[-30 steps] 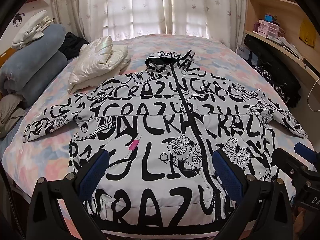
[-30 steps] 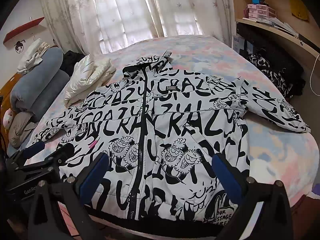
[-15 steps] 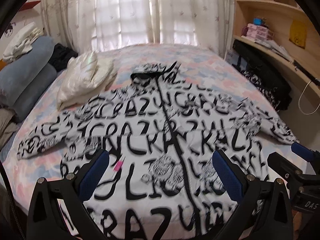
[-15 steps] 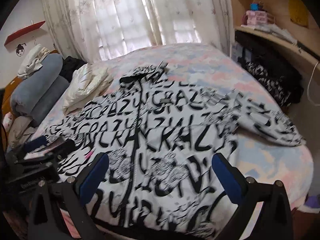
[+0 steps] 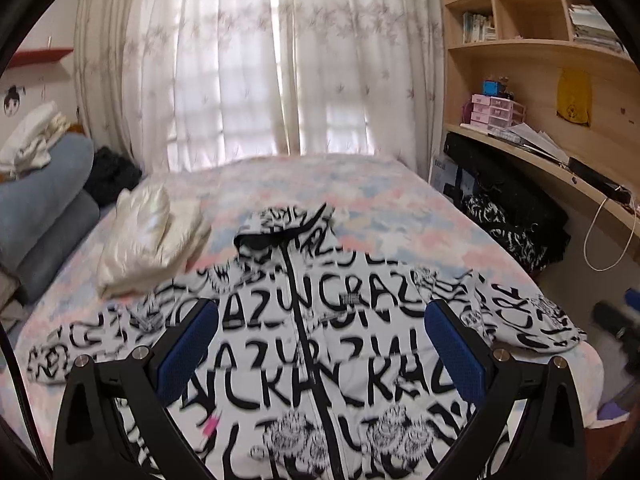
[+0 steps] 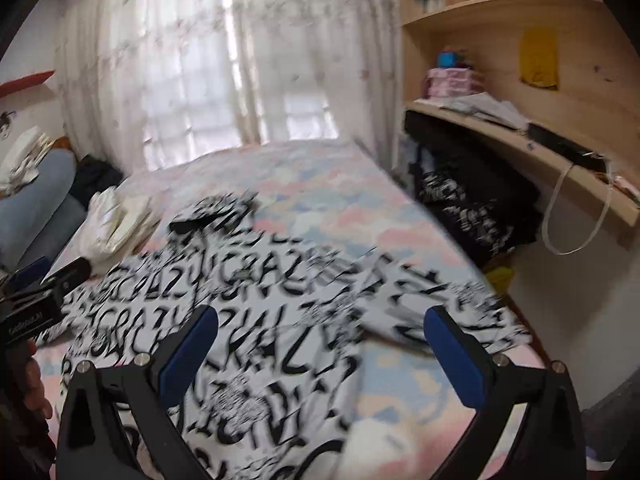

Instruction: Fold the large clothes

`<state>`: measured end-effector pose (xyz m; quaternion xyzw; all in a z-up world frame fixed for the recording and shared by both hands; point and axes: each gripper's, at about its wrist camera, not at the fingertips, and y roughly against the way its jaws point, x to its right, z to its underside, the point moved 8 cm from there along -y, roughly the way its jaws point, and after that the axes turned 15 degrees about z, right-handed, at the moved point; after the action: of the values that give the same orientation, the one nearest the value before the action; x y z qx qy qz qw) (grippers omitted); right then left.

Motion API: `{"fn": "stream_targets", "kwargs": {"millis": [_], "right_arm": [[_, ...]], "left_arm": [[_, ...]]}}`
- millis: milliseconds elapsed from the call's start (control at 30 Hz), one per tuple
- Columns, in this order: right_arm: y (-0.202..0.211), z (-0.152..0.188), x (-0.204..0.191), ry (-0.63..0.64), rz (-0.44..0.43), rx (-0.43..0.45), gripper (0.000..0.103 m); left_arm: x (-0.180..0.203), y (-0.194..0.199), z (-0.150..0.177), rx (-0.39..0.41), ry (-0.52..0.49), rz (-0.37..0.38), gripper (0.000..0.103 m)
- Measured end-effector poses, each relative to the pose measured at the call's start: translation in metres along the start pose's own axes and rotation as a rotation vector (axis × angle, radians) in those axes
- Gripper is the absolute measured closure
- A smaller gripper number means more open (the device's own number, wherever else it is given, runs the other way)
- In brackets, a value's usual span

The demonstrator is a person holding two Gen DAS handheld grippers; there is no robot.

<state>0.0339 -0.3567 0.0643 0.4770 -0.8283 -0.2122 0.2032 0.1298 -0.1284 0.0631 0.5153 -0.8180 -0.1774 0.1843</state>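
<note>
Right now, through your left wrist camera, the left gripper [image 5: 320, 344] hangs above the jacket [image 5: 320, 340] with its blue pads [image 5: 188, 344] spread wide and nothing between them. The black-and-white lettered jacket lies flat, front up and zipped, on the pastel bed [image 5: 360, 188] — hood toward the curtains [image 5: 260, 60], both sleeves stretched sideways. Its left sleeve ends near the bed's left edge; its right cuff reaches the right edge, close to the blurred right gripper [image 5: 616, 316]. A cream folded garment [image 5: 148, 240] sits just beyond the left shoulder, and bare bedspread stretches past the hood to the window.

Through your right wrist camera — heavily blurred — the right gripper [image 6: 320, 344] is likewise spread and empty, above the jacket [image 6: 248, 320] on its right side. The right sleeve [image 6: 460, 300] runs out to the bed's right edge, with a strip of open bedspread [image 6: 400, 380] below it. Beyond that edge stand the wooden shelves [image 6: 500, 40]. Your left gripper [image 6: 44, 288] shows at the frame's left edge.
</note>
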Motion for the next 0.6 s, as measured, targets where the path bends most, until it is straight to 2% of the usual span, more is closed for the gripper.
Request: {"fn": "stream_targets", "kwargs": {"millis": [100, 200, 300, 467, 600], "right_arm": [[-0.009, -0.013, 0.025, -0.032, 0.039, -0.007, 0.000], [-0.020, -0.019, 0.043, -0.063, 0.053, -0.026, 0.000], [-0.036, -0.017, 0.062, -0.109, 0.066, -0.063, 0.000], [-0.071, 0.000, 0.093, -0.183, 0.096, -0.149, 0.000], [-0.110, 0.024, 0.125, -0.245, 0.161, -0.244, 0.000]], "left_arm": [[0.010, -0.015, -0.010, -0.020, 0.001, 0.014, 0.001], [0.018, -0.034, -0.014, -0.057, 0.031, 0.057, 0.001], [0.029, -0.053, -0.016, -0.069, 0.023, 0.069, 0.001], [0.045, -0.095, -0.008, -0.111, 0.021, 0.089, 0.001], [0.054, -0.132, 0.003, -0.156, 0.044, 0.109, 0.001]]}}
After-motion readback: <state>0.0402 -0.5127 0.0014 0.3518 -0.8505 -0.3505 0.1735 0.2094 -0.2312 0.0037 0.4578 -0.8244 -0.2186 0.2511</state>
